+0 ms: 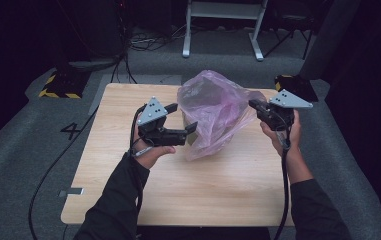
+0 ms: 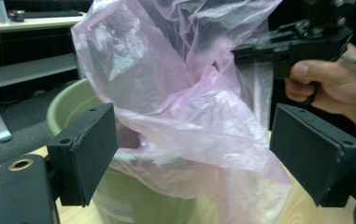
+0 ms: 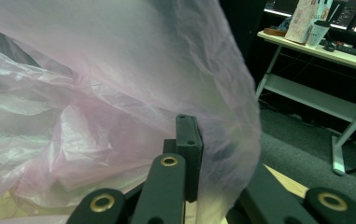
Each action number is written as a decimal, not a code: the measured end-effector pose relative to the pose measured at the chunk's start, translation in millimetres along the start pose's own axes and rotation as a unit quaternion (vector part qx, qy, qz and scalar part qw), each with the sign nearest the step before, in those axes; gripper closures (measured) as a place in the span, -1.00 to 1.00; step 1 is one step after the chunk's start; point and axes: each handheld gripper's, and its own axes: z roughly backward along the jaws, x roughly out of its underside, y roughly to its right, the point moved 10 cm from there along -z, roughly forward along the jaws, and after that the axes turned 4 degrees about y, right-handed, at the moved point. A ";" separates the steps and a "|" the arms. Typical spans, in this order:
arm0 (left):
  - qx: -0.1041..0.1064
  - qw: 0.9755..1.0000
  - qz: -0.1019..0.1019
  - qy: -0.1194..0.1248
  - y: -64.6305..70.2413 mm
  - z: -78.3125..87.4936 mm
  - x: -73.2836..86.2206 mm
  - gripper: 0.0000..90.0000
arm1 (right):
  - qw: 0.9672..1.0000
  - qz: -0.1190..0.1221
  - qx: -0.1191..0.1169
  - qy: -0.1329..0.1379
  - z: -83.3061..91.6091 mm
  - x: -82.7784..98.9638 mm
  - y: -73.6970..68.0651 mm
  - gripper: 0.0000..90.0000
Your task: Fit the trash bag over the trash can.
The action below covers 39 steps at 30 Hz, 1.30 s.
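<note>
Pink plastic bag (image 1: 213, 112), thin, translucent, crumpled, draped over green bucket (image 2: 73, 105).

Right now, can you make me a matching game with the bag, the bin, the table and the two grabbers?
Things:
1. plastic bag
2. bin
3. left gripper
4. right gripper

States:
A. pale green, standing on the wooden table
B. jaws wide apart, pads not pressing on anything
C. thin, see-through pink, draped over the bin
D. jaws pinched shut on the edge of the bag

Pairs: 1-C, 2-A, 3-B, 4-D
</note>
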 end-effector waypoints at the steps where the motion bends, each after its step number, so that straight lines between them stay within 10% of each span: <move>1: -0.004 1.000 -0.004 -0.005 0.6 -2.4 2.1 -0.67 | 1.000 -0.001 -0.001 0.001 0.0 -0.4 -0.6 0.96; 10: -0.076 0.994 0.034 -0.065 -17.1 -42.7 28.7 -0.64 | 1.000 -0.001 -0.010 0.007 -0.3 -1.3 -6.2 0.95; 13: -0.091 0.993 0.035 -0.073 -24.7 -46.3 31.5 -0.39 | 1.000 -0.001 -0.012 0.009 0.1 -1.8 -6.7 0.95; 15: -0.096 0.992 0.032 -0.077 -31.6 -47.6 33.6 0.15 | 1.000 -0.001 -0.013 0.011 0.9 -2.3 -6.6 0.95; 22: -0.110 0.991 -0.028 -0.071 -58.9 -43.3 29.2 0.95 | 1.000 -0.007 -0.010 0.011 0.3 -1.7 0.6 0.93; 32: -0.116 0.988 -0.050 -0.087 -93.6 -48.0 25.2 0.99 | 1.000 -0.026 0.005 -0.002 -11.3 1.4 17.8 0.91; 39: -0.115 0.986 -0.020 -0.118 -122.1 -66.5 38.2 1.00 | 0.994 -0.094 0.033 -0.034 -33.8 20.3 46.5 0.92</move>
